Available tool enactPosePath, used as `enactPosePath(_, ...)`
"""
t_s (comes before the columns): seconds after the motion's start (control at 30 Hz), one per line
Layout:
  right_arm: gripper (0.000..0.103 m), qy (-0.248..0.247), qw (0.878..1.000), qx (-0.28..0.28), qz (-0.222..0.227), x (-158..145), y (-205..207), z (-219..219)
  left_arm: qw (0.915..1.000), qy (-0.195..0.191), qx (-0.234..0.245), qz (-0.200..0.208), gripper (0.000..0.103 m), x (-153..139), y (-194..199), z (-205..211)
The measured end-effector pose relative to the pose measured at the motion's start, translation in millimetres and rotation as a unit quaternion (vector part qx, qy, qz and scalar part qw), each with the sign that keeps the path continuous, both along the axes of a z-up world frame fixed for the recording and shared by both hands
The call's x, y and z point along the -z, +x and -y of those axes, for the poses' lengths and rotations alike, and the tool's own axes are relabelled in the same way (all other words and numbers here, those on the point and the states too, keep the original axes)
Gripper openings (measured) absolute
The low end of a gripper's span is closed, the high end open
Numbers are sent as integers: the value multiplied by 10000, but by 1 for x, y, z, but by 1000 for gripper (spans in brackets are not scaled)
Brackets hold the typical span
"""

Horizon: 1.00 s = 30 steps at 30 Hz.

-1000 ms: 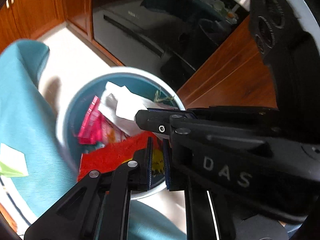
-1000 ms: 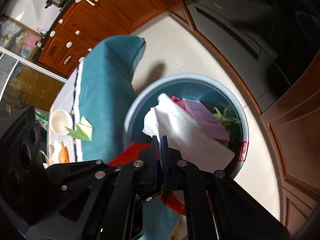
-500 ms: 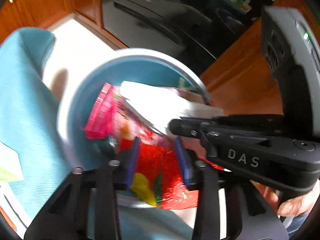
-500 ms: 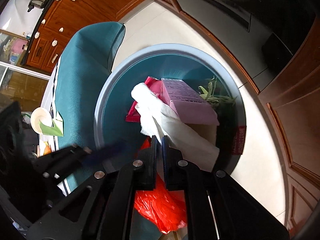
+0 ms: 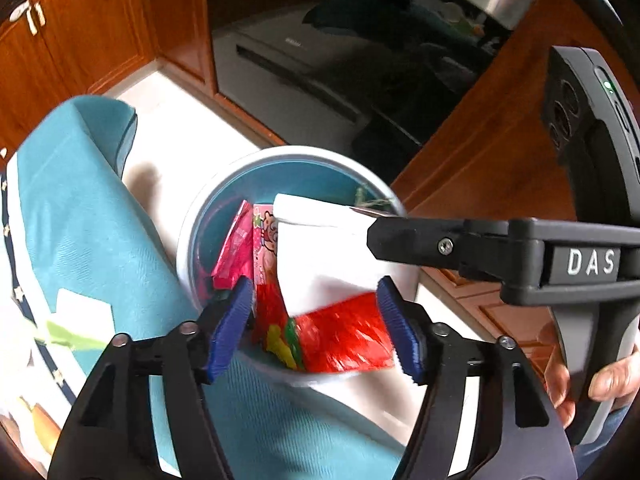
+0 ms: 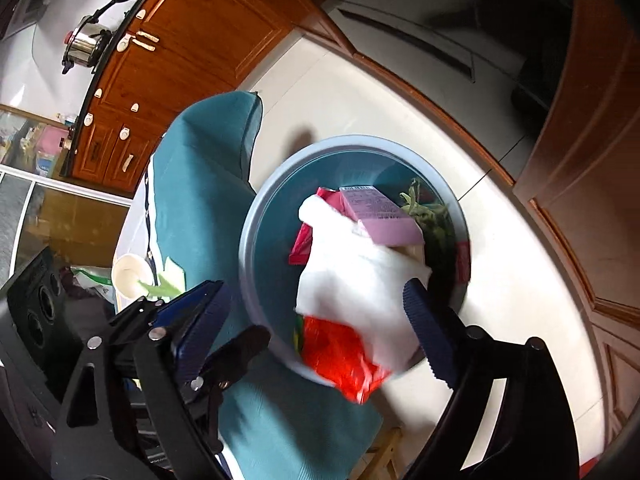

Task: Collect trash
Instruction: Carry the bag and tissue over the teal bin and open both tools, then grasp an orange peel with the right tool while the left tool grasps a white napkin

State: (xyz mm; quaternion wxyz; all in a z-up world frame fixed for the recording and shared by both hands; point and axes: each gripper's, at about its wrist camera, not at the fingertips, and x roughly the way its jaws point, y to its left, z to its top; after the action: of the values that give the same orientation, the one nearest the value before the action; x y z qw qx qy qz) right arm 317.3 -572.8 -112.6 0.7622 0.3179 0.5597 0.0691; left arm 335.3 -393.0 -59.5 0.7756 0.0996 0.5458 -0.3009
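Tongs have just been opening: left tongs (image 5: 316, 320) and right tongs (image 6: 316, 320) gape, pressing nothing; red wrapper (image 5: 340, 340) and white paper (image 6: 352, 280) drop straight ahead over the bin (image 5: 192, 216).

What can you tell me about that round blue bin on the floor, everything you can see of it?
The bin is a round tub, plastic by the look, teal-blue inside with a paler grey-blue rim. It stands upright on pale floor tiles, beside a table draped in a teal cloth. It is fairly full: a pink carton, a magenta packet, green plant scraps, with a white paper sheet and a blurred red wrapper at its near rim. No gripper touches it.
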Motion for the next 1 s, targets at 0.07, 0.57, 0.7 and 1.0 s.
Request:
enactPosePath(0.07, 87, -90, 9999, 74, 49, -13, -11, -1, 9999, -62, 38, 118, 74, -12, -12, -8)
enactPosePath(0.57, 89, -454, 9976, -401, 349, -66, -76, -102, 9981, -145, -173, 578, 78, -60, -85, -134)
enactPosePath(0.7, 89, -483, 9958, -702, 324, -69, -77, -150, 9962, -70, -520, 699, 78, -62, -89, -187)
enactPosePath(1.0, 89, -521, 9900, -1291, 240, -69, -58, -250, 9875, 56, -1396, 727, 78, -49, -92, -314)
